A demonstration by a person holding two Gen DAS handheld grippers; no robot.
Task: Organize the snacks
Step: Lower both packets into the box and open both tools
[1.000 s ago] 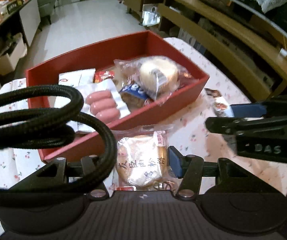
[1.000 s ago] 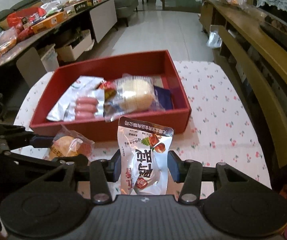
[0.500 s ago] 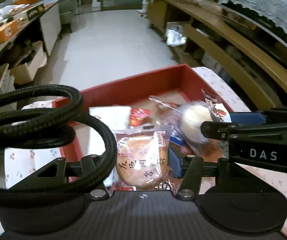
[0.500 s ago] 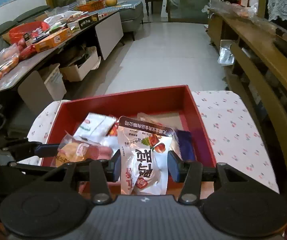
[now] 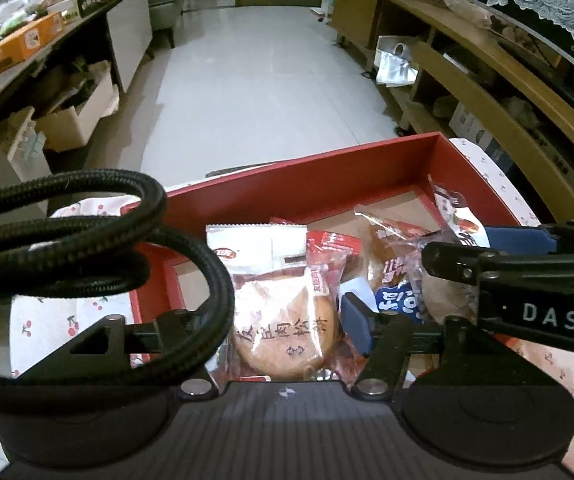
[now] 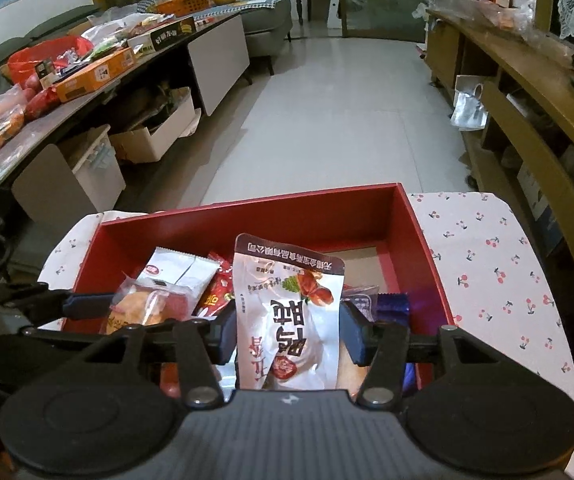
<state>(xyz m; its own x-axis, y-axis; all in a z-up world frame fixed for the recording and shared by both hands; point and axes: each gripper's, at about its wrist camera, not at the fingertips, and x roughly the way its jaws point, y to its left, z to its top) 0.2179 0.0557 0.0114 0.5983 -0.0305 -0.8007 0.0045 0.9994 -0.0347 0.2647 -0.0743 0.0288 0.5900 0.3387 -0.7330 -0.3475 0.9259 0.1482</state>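
Plainly, we note both jaws opening over the red box [image 6: 247,216]: left gripper [image 5: 287,320] around the round cake packet [image 5: 283,328], right gripper [image 6: 287,336] around the white pouch [image 6: 291,320]. Only the right view shows the purple wrapper [image 6: 393,304].

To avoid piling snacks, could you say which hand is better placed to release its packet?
The right gripper: its white pouch hangs beside the red box's bare floor; the left gripper's pastry is over other packets. Both jaws are opening.
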